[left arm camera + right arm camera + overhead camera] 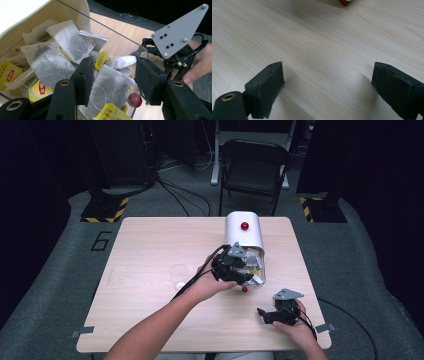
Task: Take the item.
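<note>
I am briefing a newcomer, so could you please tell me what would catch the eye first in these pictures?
The white container with a red knob, at the table's far middle, stands open and crammed with tea bags, some with yellow tags. The left claw reaches into that pile, jaws apart around one bag. A clear plastic cup stands to the left, and the right claw rests open near the front edge.

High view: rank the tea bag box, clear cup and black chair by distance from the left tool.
1. tea bag box: the left tool is at its open front.
2. clear cup: on the table, to the tool's left.
3. black chair: beyond the table's far edge.
</note>
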